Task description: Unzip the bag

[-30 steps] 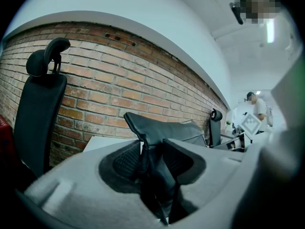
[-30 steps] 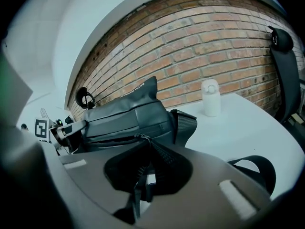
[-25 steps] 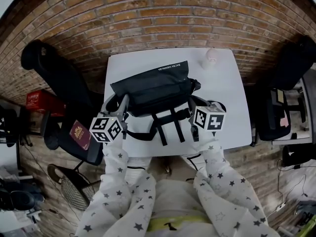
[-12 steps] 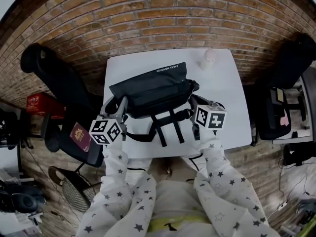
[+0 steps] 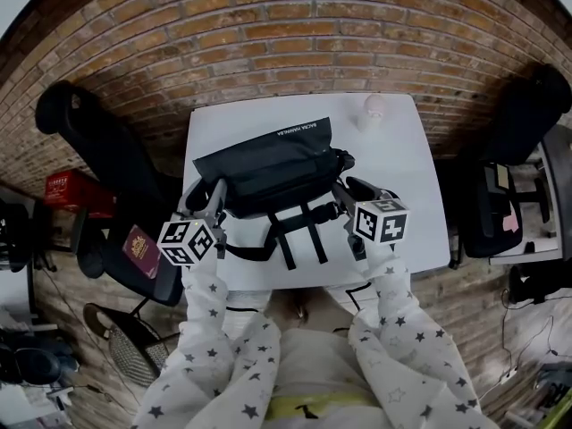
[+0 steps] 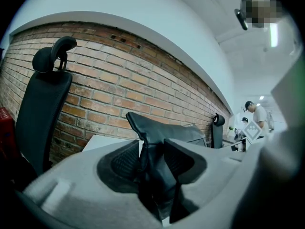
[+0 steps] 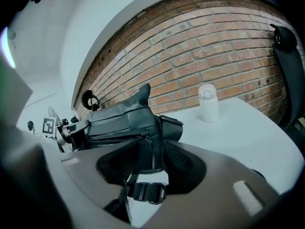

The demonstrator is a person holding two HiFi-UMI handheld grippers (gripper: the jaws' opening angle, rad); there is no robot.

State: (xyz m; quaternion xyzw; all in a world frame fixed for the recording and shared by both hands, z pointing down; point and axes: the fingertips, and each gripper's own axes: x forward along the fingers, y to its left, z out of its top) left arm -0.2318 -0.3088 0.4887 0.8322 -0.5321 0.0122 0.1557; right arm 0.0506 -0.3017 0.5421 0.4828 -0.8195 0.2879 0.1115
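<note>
A black bag (image 5: 268,164) with straps lies in the middle of the white table (image 5: 407,164). My left gripper (image 5: 214,202) is at its left end. In the left gripper view the left gripper (image 6: 151,159) is shut on a fold of the bag's black fabric (image 6: 164,128). My right gripper (image 5: 345,195) is at the bag's right end. Its jaws have just been opening. In the right gripper view the right gripper (image 7: 150,162) stands open, with the bag's end (image 7: 121,118) and the zipper pull (image 7: 152,151) between the pads. A strap buckle (image 7: 147,192) lies just below.
A white bottle (image 5: 374,108) (image 7: 208,103) stands at the table's far right corner. Black office chairs stand to the left (image 5: 89,137) and right (image 5: 527,114). A dark red booklet (image 5: 143,250) rests on the left chair. A brick wall (image 5: 286,34) runs behind the table.
Both grippers stay at the bag's two ends. The head view itself has shifted slightly; nothing else visibly differs from above.
</note>
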